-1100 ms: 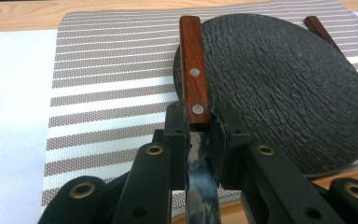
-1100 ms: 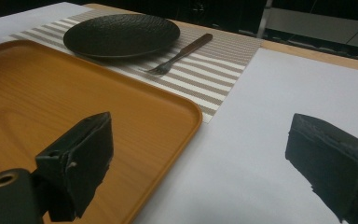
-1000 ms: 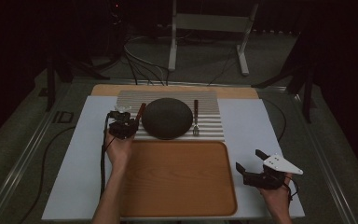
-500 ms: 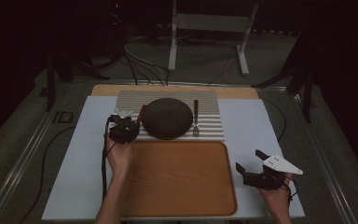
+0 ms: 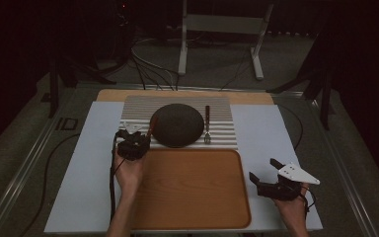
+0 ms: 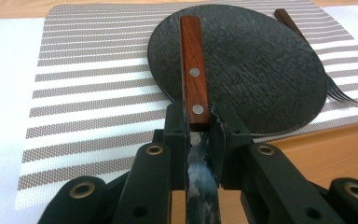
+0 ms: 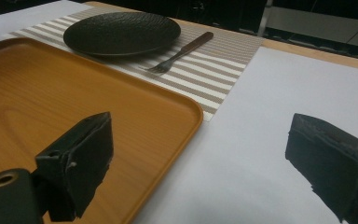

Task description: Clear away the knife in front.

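Dark surroundings frame a white table (image 5: pixel 89 187). A wooden-handled knife (image 6: pixel 192 70) is clamped by the left gripper (image 6: pixel 199 133) beside the black plate (image 6: pixel 251 65). The right gripper (image 7: pixel 200 163) is held wide apart, nothing gripped, beside the tray (image 7: pixel 51 102).

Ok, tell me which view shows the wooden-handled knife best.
The left gripper view: the knife with the riveted reddish wooden handle sits close up, clamped near its blade between the left tongs. The high view shows it as a thin sliver beside the round black plate.
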